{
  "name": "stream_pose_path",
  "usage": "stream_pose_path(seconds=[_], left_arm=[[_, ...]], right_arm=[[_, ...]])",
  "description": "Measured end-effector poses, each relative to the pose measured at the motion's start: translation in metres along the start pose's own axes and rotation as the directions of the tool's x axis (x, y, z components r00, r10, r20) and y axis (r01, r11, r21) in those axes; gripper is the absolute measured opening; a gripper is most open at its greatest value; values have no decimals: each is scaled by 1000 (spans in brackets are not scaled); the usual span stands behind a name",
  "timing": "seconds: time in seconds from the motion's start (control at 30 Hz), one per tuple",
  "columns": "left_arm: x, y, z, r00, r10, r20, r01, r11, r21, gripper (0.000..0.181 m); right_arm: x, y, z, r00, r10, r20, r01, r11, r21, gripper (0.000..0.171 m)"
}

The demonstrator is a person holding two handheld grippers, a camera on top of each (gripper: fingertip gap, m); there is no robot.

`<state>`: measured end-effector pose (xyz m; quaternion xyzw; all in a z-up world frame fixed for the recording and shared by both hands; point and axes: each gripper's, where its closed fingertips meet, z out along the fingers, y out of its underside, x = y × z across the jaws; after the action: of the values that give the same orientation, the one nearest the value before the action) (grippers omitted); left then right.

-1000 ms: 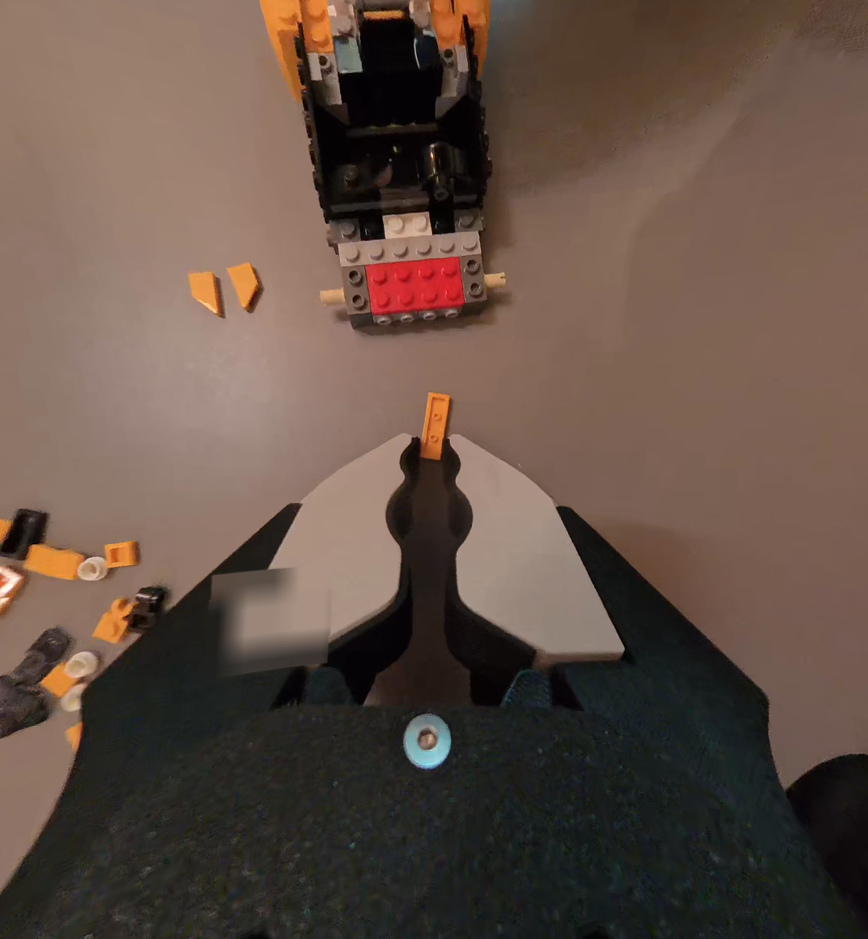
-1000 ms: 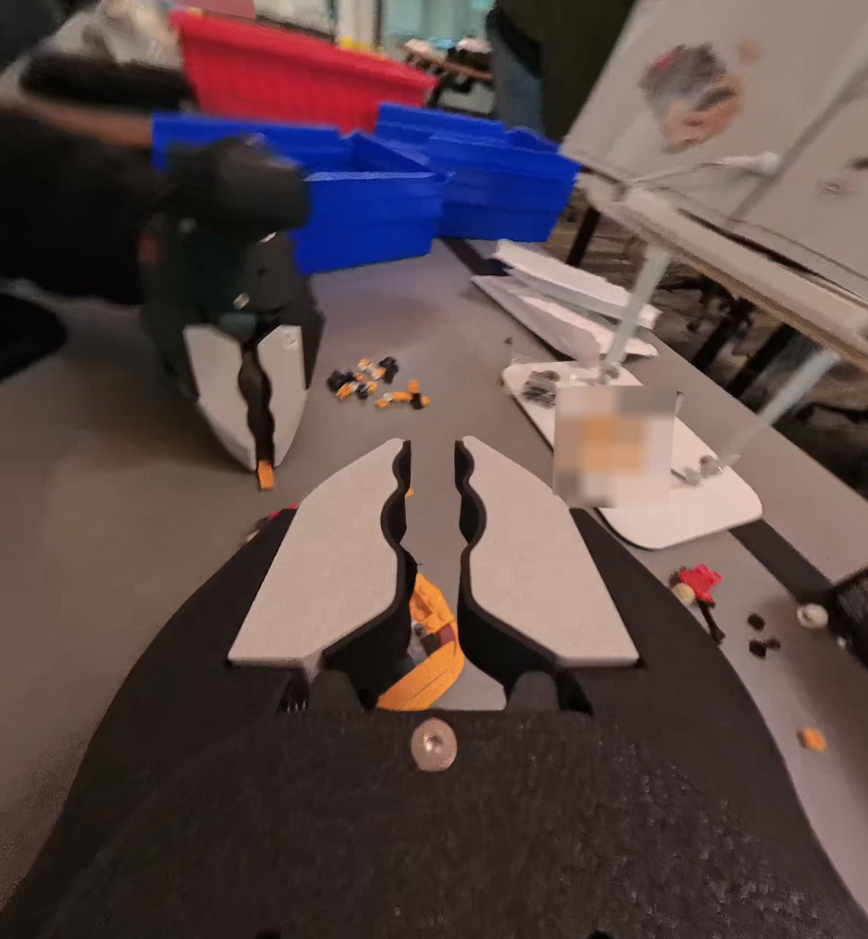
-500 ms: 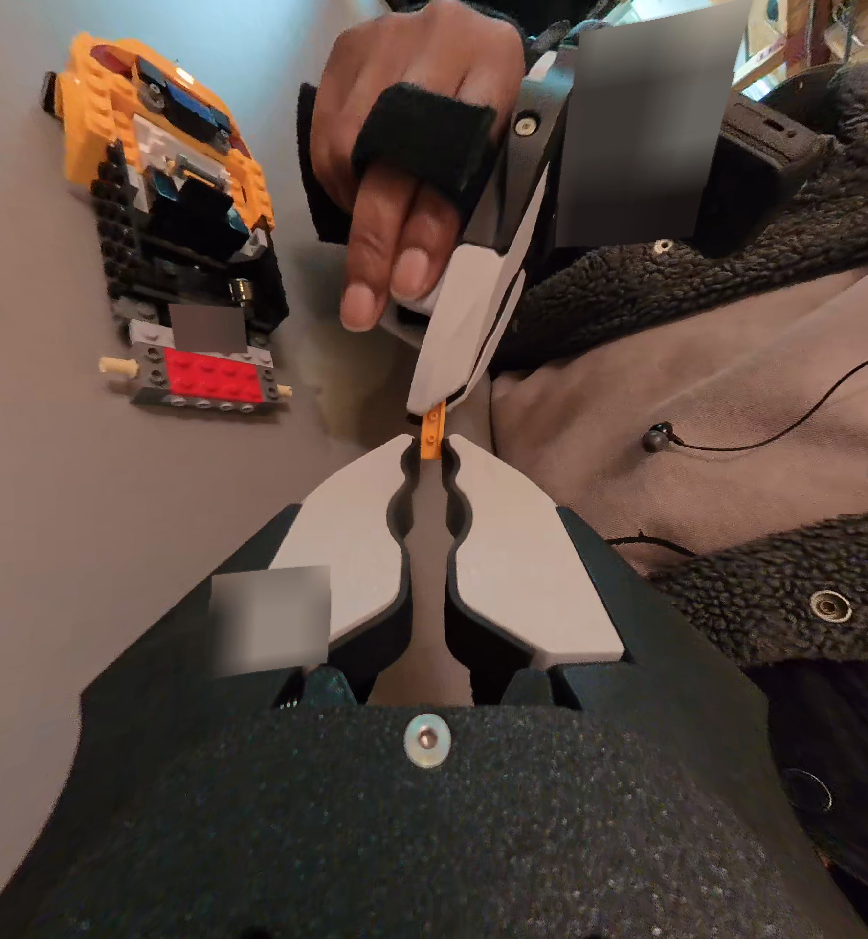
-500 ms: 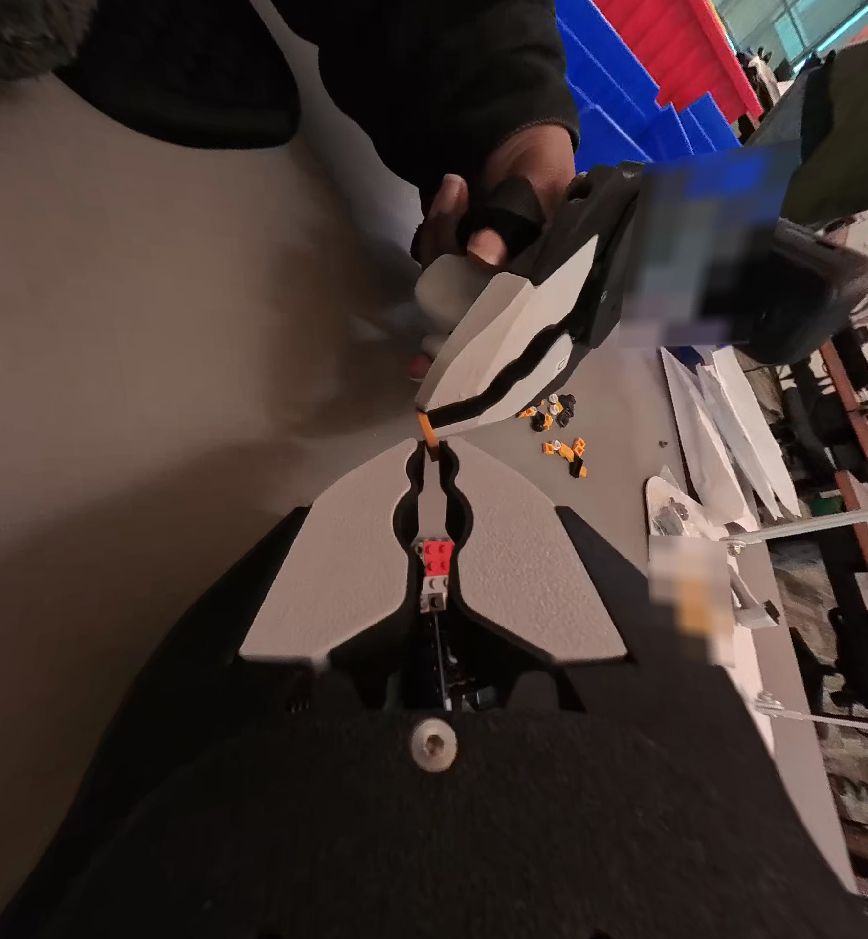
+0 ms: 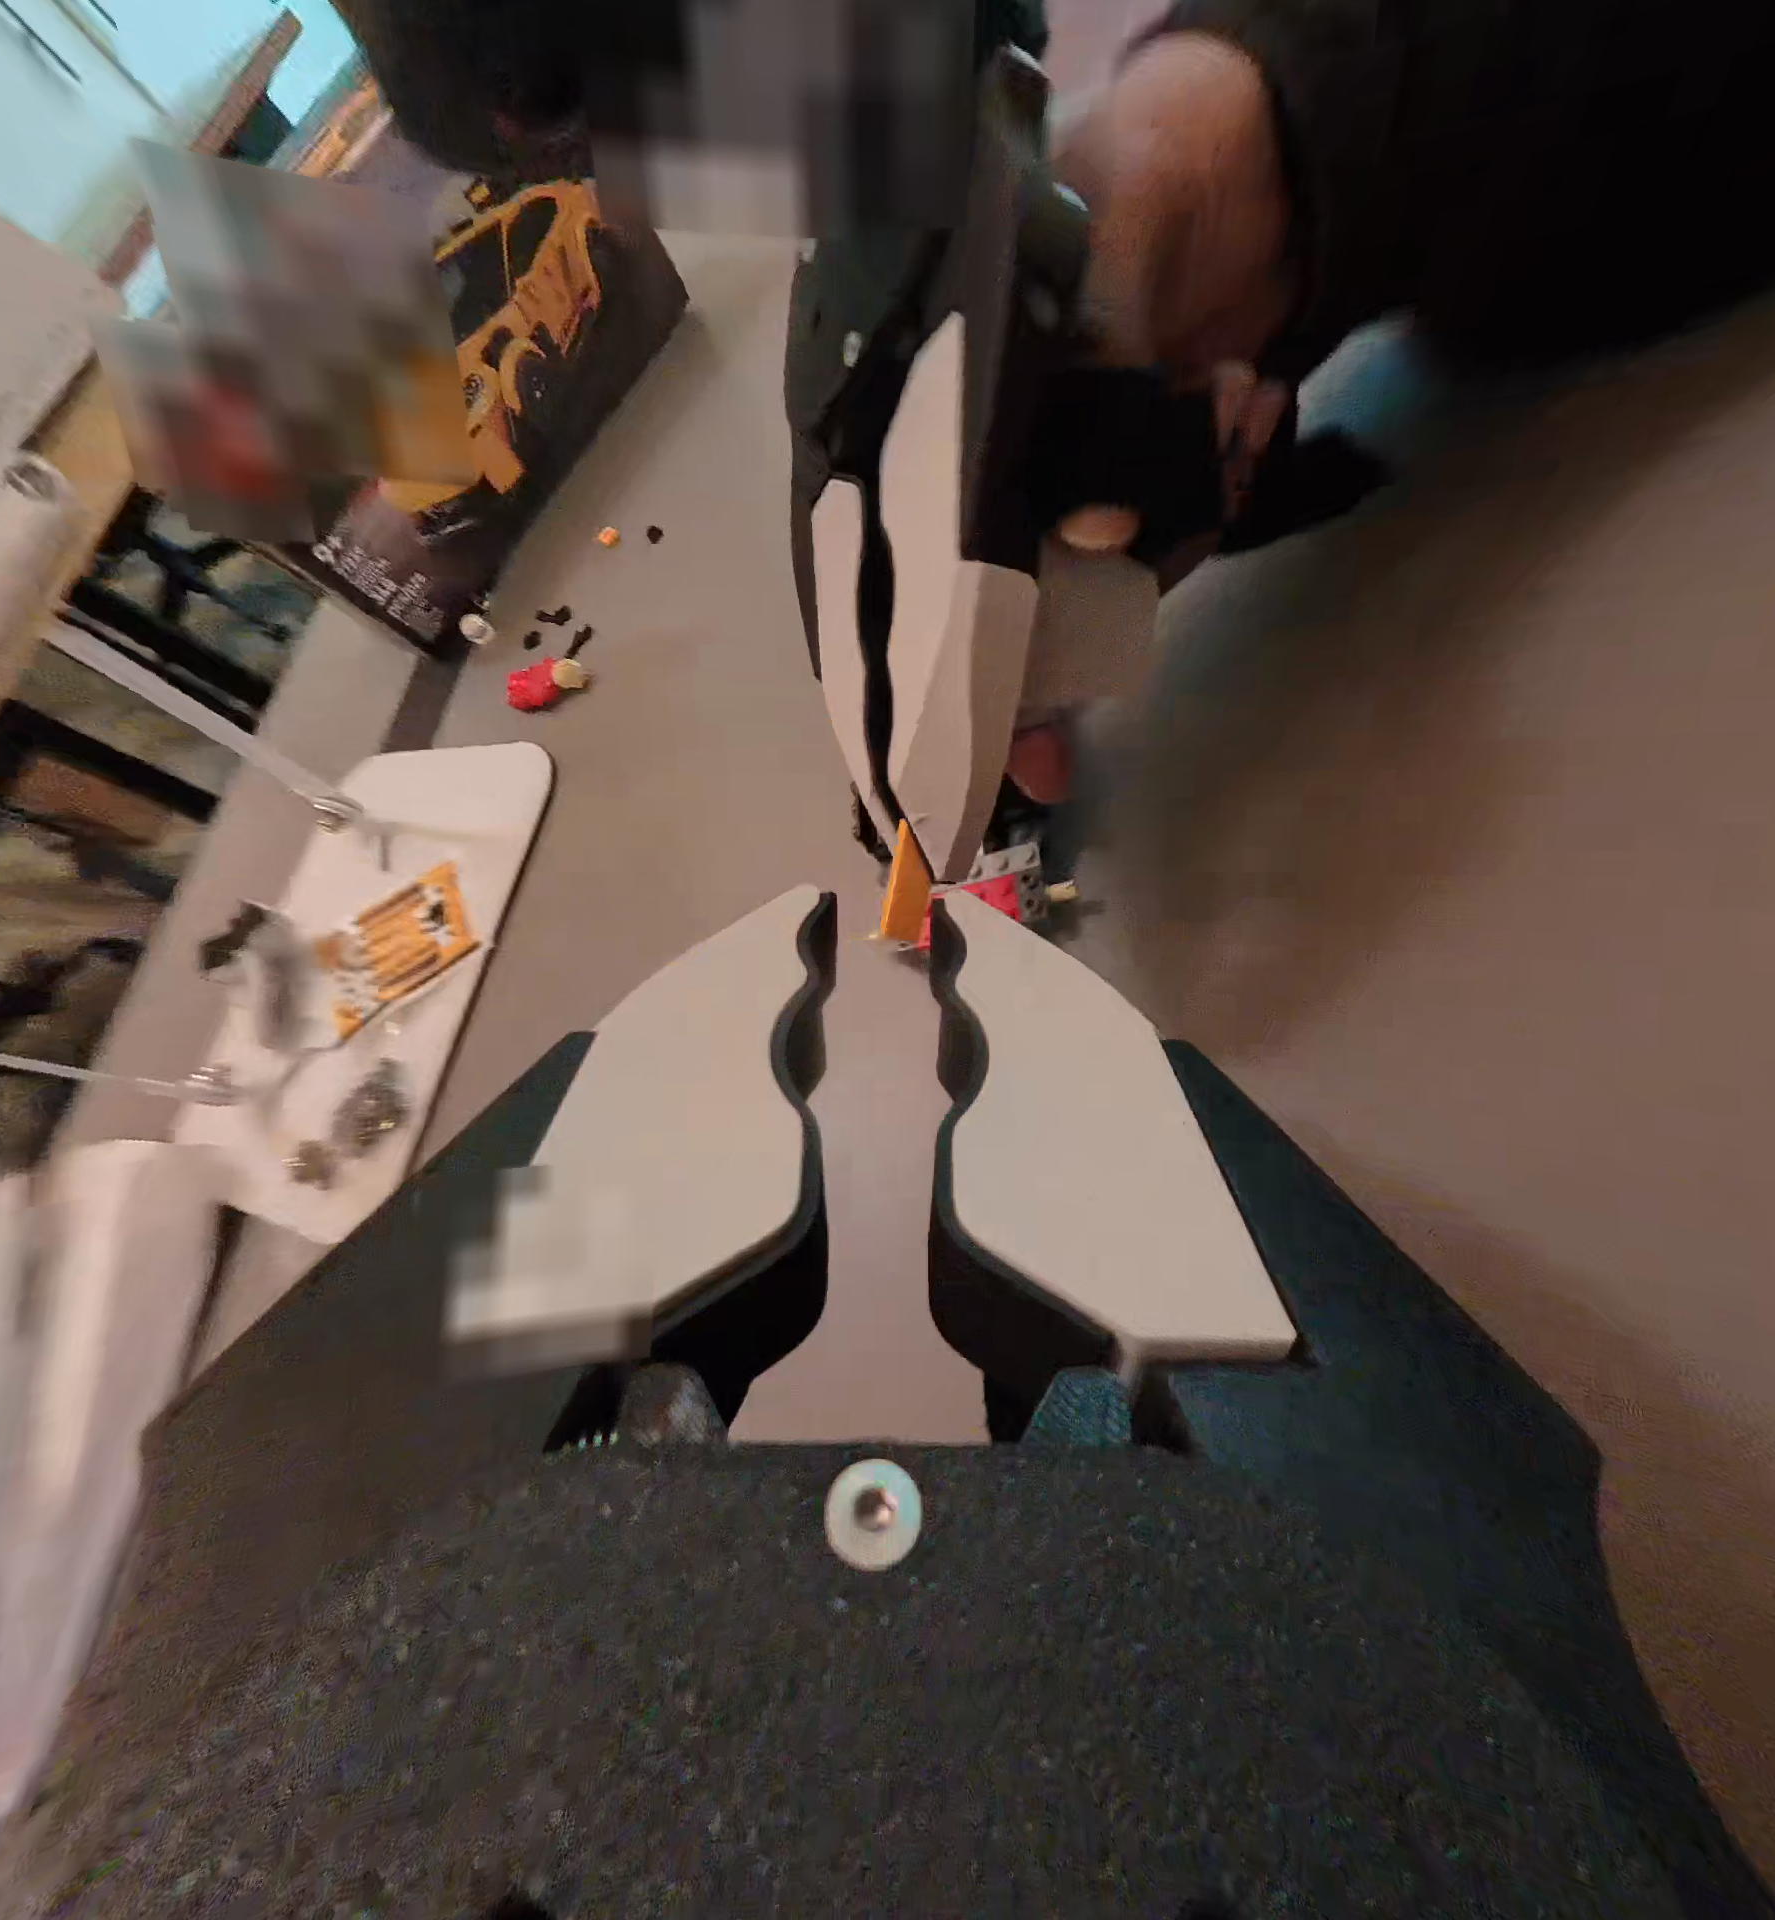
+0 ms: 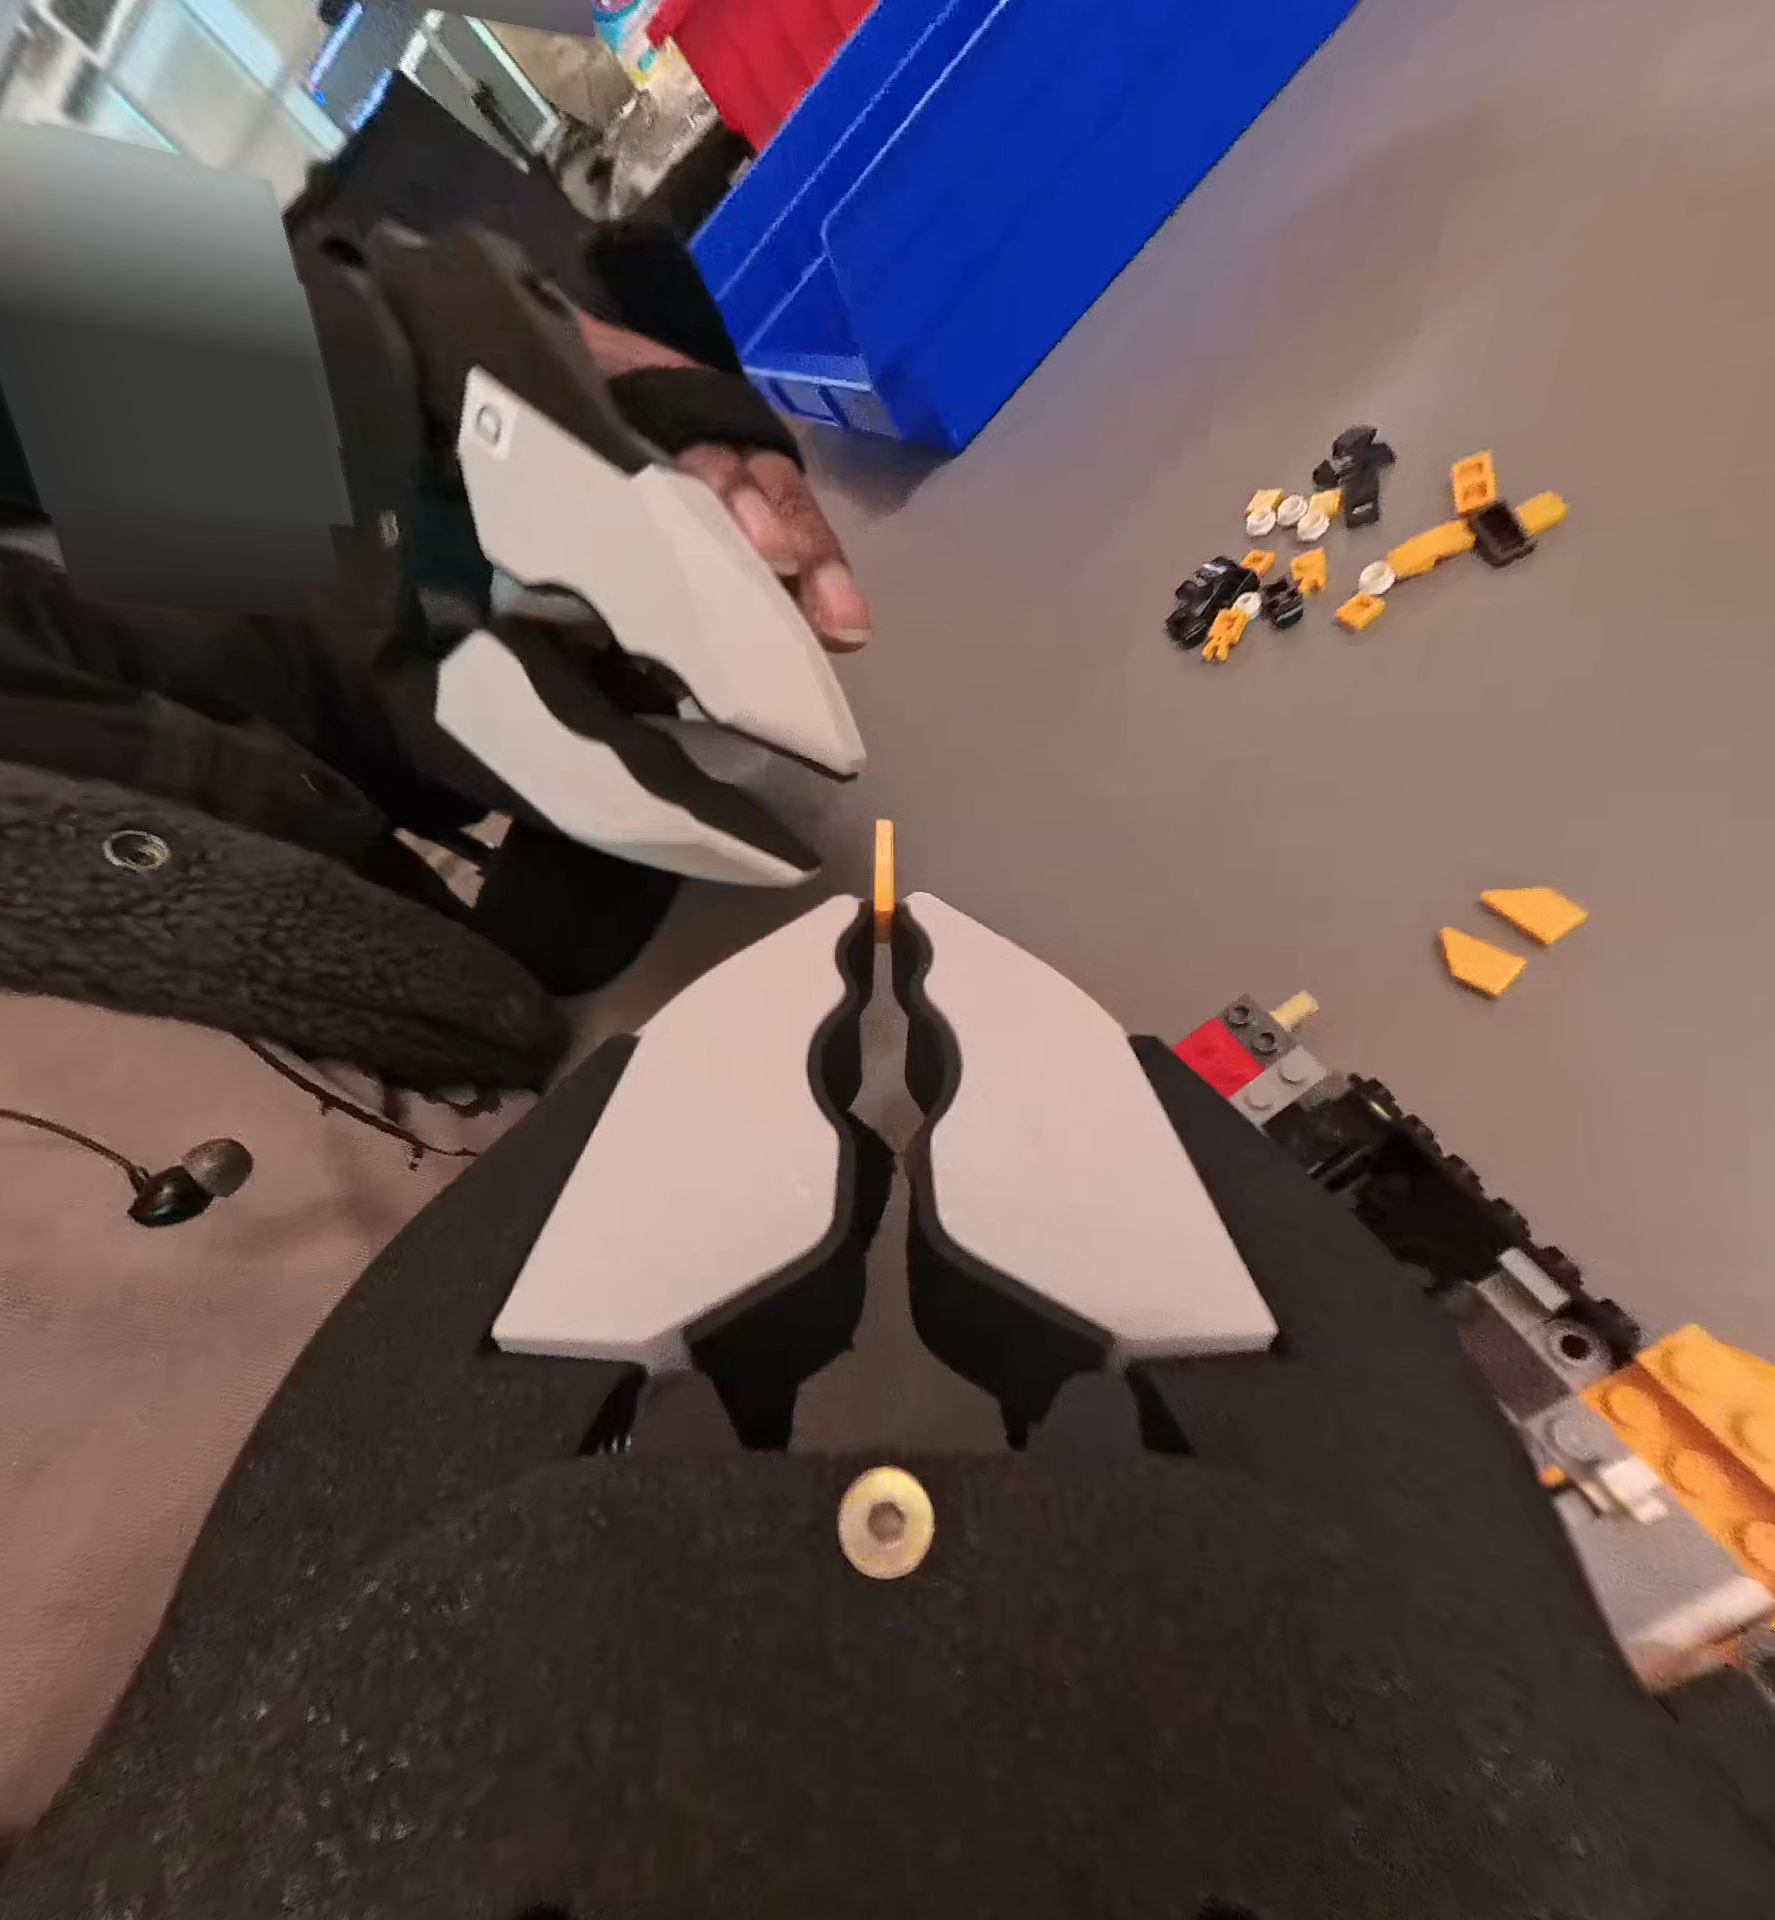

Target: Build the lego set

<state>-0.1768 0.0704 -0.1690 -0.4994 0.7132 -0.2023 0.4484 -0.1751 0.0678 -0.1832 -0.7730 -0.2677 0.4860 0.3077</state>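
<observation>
My right gripper (image 6: 884,902) pinches a thin orange plate (image 6: 883,864) by its lower end, fingertips pressed onto its flat faces so it stands up edge-on above the grey table (image 6: 1382,779), while my left gripper (image 5: 883,909) hangs just beside it with its fingers spread and nothing between them. The plate looks light, stiff and smooth, so I judge it could pivot or slip in so small a grip, and broad faces near the middle would hold better. The half-built orange and black car (image 6: 1485,1299) lies on the table close below my right gripper.
</observation>
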Motion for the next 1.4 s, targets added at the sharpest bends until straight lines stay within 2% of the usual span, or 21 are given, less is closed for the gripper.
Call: stream_pose_path(seconds=[0.1, 0.23, 0.33, 0.47, 0.67, 0.8, 0.9, 0.97, 1.03, 1.13, 1.23, 1.3, 1.4], left_arm=[[1, 4, 6, 992, 121, 40, -118, 991, -68, 16], [4, 4, 11, 971, 233, 48, -227, 968, -109, 4], [5, 3, 12, 958, 281, 49, -274, 954, -124, 9], [7, 7, 12, 961, 275, 21, -269, 952, -146, 14], [8, 8, 12, 964, 265, 15, -259, 954, -151, 8], [9, 7, 11, 983, 181, -5, -181, 976, -121, 7], [9, 25, 9, 991, -83, -103, 67, 987, -147, 7], [10, 49, 13, 946, -278, -167, 240, 947, -215, 7], [16, 64, 19, 884, -411, -222, 345, 895, -284, 7], [20, 83, 28, 864, -447, -231, 349, 863, -366, 7], [25, 89, 33, 865, -444, -235, 330, 855, -399, 7], [26, 89, 34, 861, -450, -238, 336, 854, -398, 7], [25, 89, 34, 856, -459, -237, 349, 852, -390, 8]], right_arm=[[-1, 3, 1, 999, 30, 15, -30, 999, -15, 3], [1, 4, 0, 998, 68, 20, -67, 998, -19, 3], [-1, 5, 0, 993, 106, 50, -105, 994, -21, 3], [-2, 4, -1, 991, 119, 66, -118, 993, -17, 3], [-3, 5, 0, 990, 121, 73, -120, 993, -24, 3], [-4, 2, -1, 993, 94, 79, -93, 996, -12, 5], [12, -11, -18, 996, -58, -66, 60, 997, 37, 18], [24, -24, -34, 963, -186, -194, 201, 978, 63, 18], [36, -35, -50, 899, -291, -328, 329, 942, 65, 18], [54, -53, -78, 774, -359, -522, 462, 883, 79, 17], [73, -80, -125, 591, -291, -752, 588, 794, 155, 16], [83, -88, -151, 523, -205, -827, 612, 766, 198, 15], [97, -89, -174, 469, -111, -876, 619, 749, 236, 15]])
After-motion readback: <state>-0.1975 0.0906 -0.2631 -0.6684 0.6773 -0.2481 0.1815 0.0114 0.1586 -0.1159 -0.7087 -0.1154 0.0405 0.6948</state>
